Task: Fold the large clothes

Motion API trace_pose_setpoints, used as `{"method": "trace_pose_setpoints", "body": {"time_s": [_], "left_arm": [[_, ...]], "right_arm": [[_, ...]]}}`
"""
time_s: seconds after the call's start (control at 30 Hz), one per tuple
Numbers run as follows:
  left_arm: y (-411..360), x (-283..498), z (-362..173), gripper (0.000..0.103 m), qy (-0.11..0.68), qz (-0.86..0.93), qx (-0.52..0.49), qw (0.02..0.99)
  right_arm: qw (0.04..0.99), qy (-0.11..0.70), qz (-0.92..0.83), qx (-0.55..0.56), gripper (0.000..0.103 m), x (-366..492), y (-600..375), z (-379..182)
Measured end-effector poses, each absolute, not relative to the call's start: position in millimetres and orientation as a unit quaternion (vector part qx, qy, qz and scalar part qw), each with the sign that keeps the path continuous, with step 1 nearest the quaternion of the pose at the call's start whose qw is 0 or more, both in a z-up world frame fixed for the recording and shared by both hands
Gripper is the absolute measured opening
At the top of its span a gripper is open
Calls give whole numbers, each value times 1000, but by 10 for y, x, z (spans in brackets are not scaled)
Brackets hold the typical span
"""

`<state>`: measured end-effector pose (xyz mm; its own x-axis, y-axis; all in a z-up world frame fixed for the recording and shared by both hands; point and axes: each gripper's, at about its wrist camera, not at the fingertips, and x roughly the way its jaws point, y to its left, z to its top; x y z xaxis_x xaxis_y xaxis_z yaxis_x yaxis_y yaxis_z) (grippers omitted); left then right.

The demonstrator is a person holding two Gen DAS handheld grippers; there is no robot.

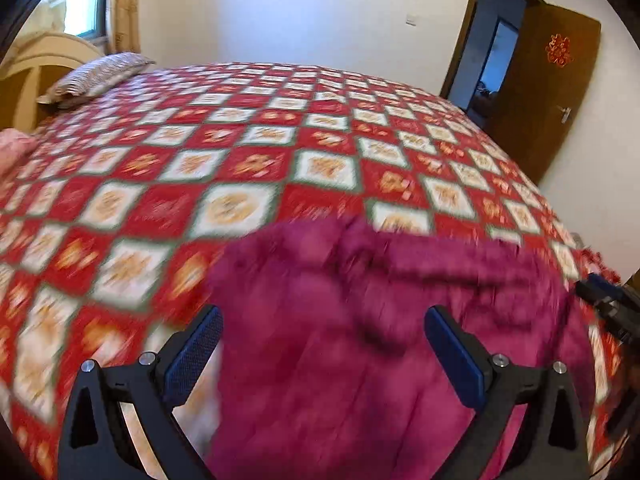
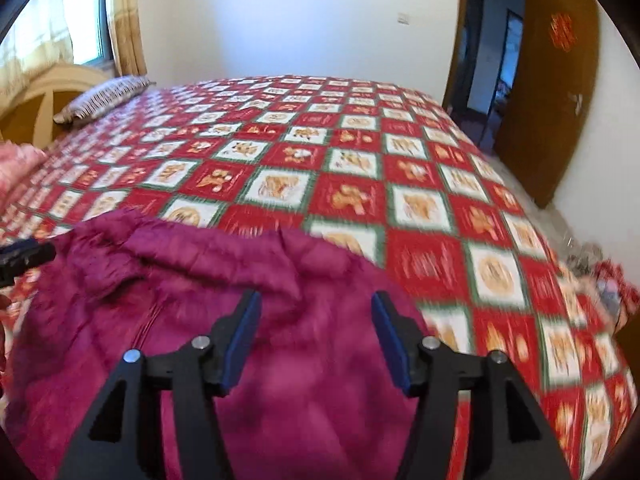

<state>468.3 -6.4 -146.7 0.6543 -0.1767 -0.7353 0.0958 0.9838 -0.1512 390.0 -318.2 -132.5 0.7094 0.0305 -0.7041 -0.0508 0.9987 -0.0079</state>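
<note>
left gripper (image 1: 322, 344): jaws wide apart, empty | right gripper (image 2: 316, 338): jaws apart, empty | magenta garment (image 2: 192, 280) lay under both, on bed (image 1: 280, 152)

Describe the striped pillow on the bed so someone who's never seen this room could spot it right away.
Start at the big bed under the red-and-white checked bedspread. Follow it to its far left corner, by the cream wooden headboard below the curtained window. The striped pillow lies there: thin dark-and-pale stripes, unlike the checked spread and the magenta fleece garment at the near edge.
</note>
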Motion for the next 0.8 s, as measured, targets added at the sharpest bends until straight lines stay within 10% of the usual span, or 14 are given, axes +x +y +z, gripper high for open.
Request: {"method": "trace_pose_setpoints", "body": {"time_s": [0.8], "left_arm": [[869, 1493, -1930, 101, 391, -108, -31, 913]], "right_arm": [[896, 439, 11, 64, 80, 763, -3703, -1931]]}}
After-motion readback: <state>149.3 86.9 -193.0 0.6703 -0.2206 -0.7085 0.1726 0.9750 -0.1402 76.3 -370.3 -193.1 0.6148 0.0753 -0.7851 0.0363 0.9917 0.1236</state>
